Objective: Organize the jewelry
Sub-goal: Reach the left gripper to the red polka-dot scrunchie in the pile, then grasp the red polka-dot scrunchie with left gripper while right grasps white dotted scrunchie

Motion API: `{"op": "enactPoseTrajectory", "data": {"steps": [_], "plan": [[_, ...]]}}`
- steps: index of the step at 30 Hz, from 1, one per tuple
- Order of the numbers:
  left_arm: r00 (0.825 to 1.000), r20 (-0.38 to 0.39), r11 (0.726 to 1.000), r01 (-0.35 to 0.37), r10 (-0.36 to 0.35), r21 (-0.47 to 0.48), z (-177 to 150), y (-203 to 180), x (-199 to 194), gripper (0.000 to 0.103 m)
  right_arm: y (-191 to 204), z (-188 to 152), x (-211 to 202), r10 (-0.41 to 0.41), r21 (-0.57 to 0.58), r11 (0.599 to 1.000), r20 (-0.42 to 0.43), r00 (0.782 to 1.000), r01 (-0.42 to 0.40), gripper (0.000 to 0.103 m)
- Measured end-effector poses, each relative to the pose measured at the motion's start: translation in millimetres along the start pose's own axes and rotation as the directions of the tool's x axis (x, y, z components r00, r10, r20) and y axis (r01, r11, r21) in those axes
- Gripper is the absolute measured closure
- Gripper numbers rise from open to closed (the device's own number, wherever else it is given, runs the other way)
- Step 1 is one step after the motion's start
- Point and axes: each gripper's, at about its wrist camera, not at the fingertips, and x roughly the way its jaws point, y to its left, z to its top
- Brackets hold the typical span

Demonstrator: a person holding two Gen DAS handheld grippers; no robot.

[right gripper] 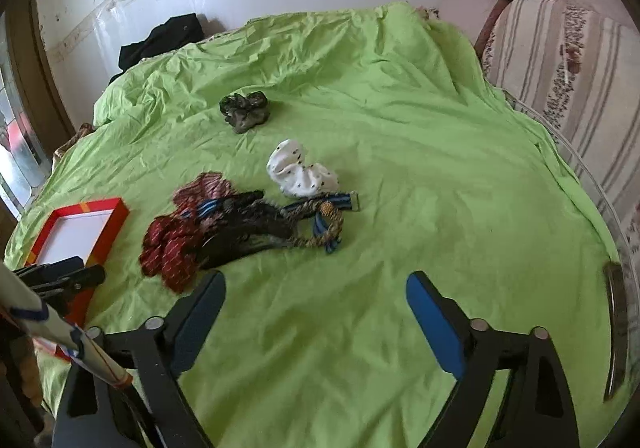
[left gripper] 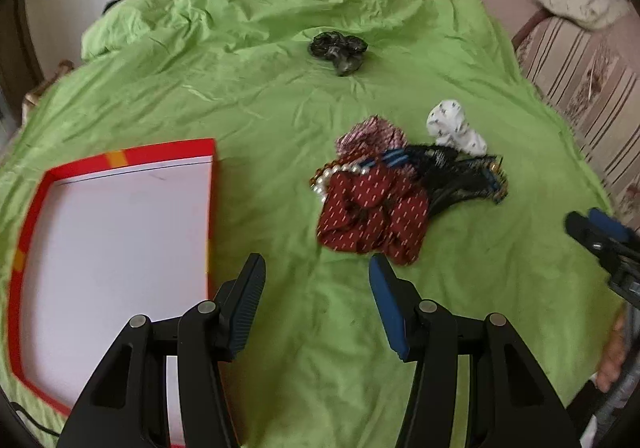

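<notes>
The red box (left gripper: 116, 248) lies bare inside; both hand-held grippers (left gripper: 318, 280) (right gripper: 316, 300) gape, holding nothing.

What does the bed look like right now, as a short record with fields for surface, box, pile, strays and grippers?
surface: wrinkled lime green bedsheet
box: shallow red cardboard box with white inside, nothing in it
pile: dark red patterned scrunchie, white pearl bracelet, black lace band, tangled together
strays: white dotted scrunchie beside the pile; dark grey scrunchie apart, farther back
grippers: left gripper and right gripper open, nothing held
</notes>
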Motion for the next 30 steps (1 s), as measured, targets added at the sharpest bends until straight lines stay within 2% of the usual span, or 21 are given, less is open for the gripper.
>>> {"op": "enactPoseTrajectory", "data": {"steps": [3, 9, 14, 17, 21, 22, 23, 24, 25, 26, 27, 29, 30], "plan": [[0.997, -0.014, 0.997, 0.069, -0.069, -0.039, 12.1, 7.1, 10.7, 0.05, -7.5, 17.5, 17.6, 0.028, 0.0, 1.0, -0.022, 0.999, -0.028, 0.022], [0.984, -0.049, 0.982, 0.168, -0.172, -0.081, 26.1, 5.3, 38.2, 0.05, -17.4, 56.4, 53.2, 0.107, 0.039, 0.994, -0.03, 0.994, -0.105, 0.022], [0.967, -0.022, 0.967, 0.253, -0.253, 0.015, 29.6, -18.7, 42.2, 0.05, -18.4, 81.5, 88.1, 0.172, 0.088, 0.982, -0.051, 0.984, -0.167, 0.022], [0.962, -0.033, 0.958, 0.274, -0.272, 0.086, 31.5, -34.6, 50.0, 0.05, -15.4, 91.0, 109.3, 0.205, 0.105, 0.975, -0.074, 0.976, -0.197, 0.022], [0.96, -0.049, 0.95, 0.281, -0.277, 0.134, 34.6, -47.3, 61.1, 0.05, -10.1, 97.8, 133.8, 0.224, 0.111, 0.971, -0.107, 0.969, -0.212, 0.022], [0.958, -0.059, 0.948, 0.288, -0.282, 0.135, 35.0, -49.0, 64.9, 0.054, -7.6, 98.4, 139.6, 0.225, 0.108, 0.971, -0.119, 0.967, -0.213, 0.022], [0.956, -0.067, 0.947, 0.293, -0.286, 0.133, 34.8, -49.9, 67.8, 0.071, -4.6, 98.5, 145.5, 0.222, 0.101, 0.973, -0.13, 0.966, -0.21, 0.022], [0.956, -0.081, 0.947, 0.292, -0.283, 0.132, 34.6, -51.5, 70.9, 0.082, -3.5, 98.0, 149.2, 0.217, 0.094, 0.974, -0.137, 0.966, -0.205, 0.024], [0.957, -0.093, 0.95, 0.285, -0.274, 0.131, 33.8, -52.5, 74.2, 0.101, -0.4, 97.3, 154.4, 0.207, 0.081, 0.977, -0.149, 0.967, -0.196, 0.028], [0.959, -0.098, 0.953, 0.276, -0.265, 0.124, 32.7, -51.9, 76.5, 0.101, 1.7, 96.1, 159.7, 0.194, 0.068, 0.98, -0.166, 0.967, -0.185, 0.043], [0.96, -0.092, 0.954, 0.274, -0.265, 0.12, 31.7, -51.5, 76.0, 0.101, 2.4, 95.2, 163.5, 0.181, 0.061, 0.983, -0.183, 0.966, -0.173, 0.066], [0.962, -0.073, 0.956, 0.27, -0.263, 0.111, 30.6, -48.8, 69.5, 0.101, 1.6, 92.7, 171.1, 0.164, 0.061, 0.986, -0.221, 0.961, -0.154, 0.094], [0.963, -0.063, 0.957, 0.269, -0.263, 0.107, 30.5, -47.9, 65.6, 0.101, -0.8, 92.1, 170.2, 0.162, 0.064, 0.986, -0.219, 0.962, -0.151, 0.094]]}}
